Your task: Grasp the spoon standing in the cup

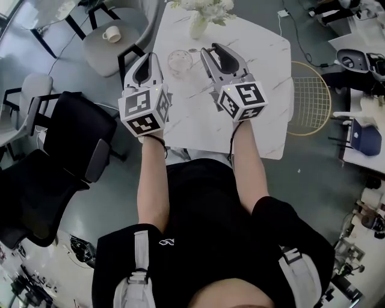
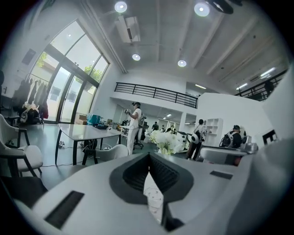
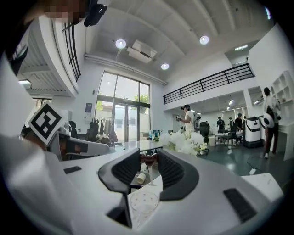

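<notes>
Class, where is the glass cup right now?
In the head view, the cup stands on the white table, between the left gripper and right gripper, near the flower vase.

Cup [image 1: 180, 60] on table [image 1: 258, 60], before vase [image 1: 198, 27]

White flowers [image 1: 207, 6] in a vase [image 1: 197, 27] stand on the marble table [image 1: 261, 63].
</notes>
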